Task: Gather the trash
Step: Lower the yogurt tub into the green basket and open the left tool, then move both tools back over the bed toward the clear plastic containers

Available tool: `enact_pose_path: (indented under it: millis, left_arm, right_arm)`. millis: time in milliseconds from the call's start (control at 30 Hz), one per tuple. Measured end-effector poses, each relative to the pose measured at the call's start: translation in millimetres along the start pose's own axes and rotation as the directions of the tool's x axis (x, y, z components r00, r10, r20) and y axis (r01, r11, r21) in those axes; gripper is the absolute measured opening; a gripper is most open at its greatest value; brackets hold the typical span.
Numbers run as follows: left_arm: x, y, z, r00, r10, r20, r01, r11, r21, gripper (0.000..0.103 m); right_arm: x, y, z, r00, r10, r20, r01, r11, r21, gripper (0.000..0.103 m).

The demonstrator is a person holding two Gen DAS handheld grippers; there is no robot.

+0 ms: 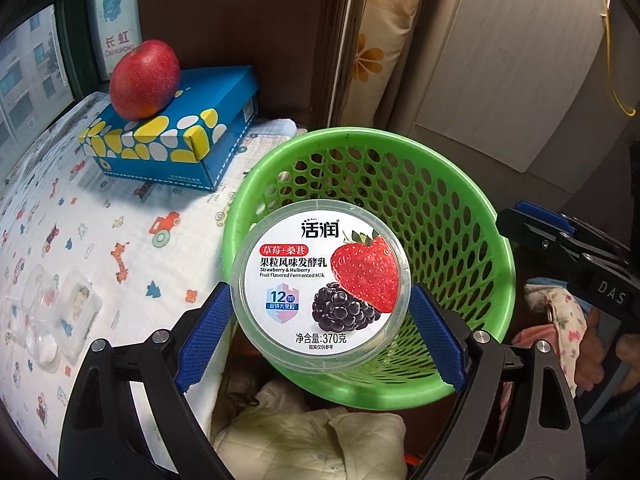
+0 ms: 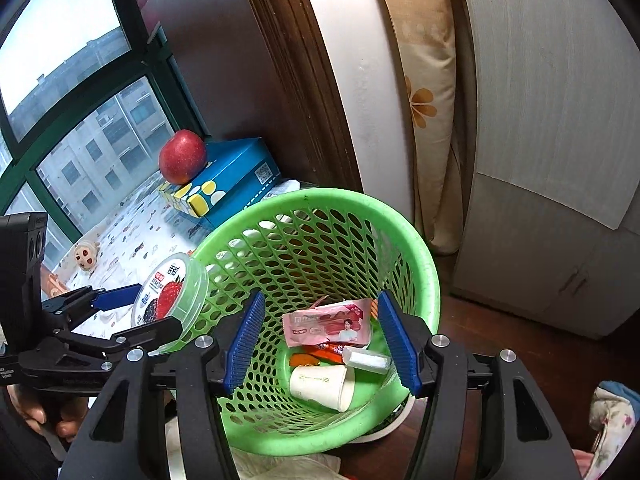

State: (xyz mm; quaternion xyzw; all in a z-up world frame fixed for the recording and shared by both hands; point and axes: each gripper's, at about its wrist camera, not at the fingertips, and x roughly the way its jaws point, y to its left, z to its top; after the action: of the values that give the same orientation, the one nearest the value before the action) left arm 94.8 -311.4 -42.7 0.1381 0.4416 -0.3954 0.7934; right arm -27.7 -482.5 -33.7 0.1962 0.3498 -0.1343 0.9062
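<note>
Bedroom corner by a window: left tool clamped on yogurt tub, held over near rim of green basket beside bed edge; right tool apart, empty, above basket. Next, likely: carry tub over opening, release

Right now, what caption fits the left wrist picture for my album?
Left gripper holds a yogurt tub over the green basket.
</note>
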Motion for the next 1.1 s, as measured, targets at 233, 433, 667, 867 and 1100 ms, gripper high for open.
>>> enact_pose_path:
  millis: [233, 433, 667, 867, 1100]
  left_arm:
    - [5, -9, 1, 0.999, -0.038, -0.002, 0.038, 0.999, -0.009, 0.089]
    - [-3, -4, -2, 0.999, -0.043, 0.025, 0.043, 0.999, -0.025, 0.092]
    - [-32, 24, -11, 0.997, 0.027, 0.074, -0.022, 0.997, -0.076, 0.092]
    - [-50, 69, -26, 0.99, 0.112, 0.087, -0.098, 0.983, -0.152, 0.091]
    - [-62, 133, -49, 0.969, 0.242, 0.057, -0.221, 0.942, -0.254, 0.09]
  right_arm:
    - [-2, -4, -2, 1.0, 0.002, -0.003, -0.002, 1.0, 0.011, 0.057]
    - [-3, 1, -1, 1.0, 0.011, 0.001, -0.011, 1.0, 0.007, 0.057]
    - [1, 17, -1, 0.999, 0.035, -0.007, -0.036, 0.999, -0.019, 0.058]
    - [8, 40, -1, 0.997, 0.072, -0.022, -0.073, 0.996, -0.05, 0.058]
    - [19, 78, 2, 0.992, 0.116, -0.039, -0.119, 0.987, -0.105, 0.061]
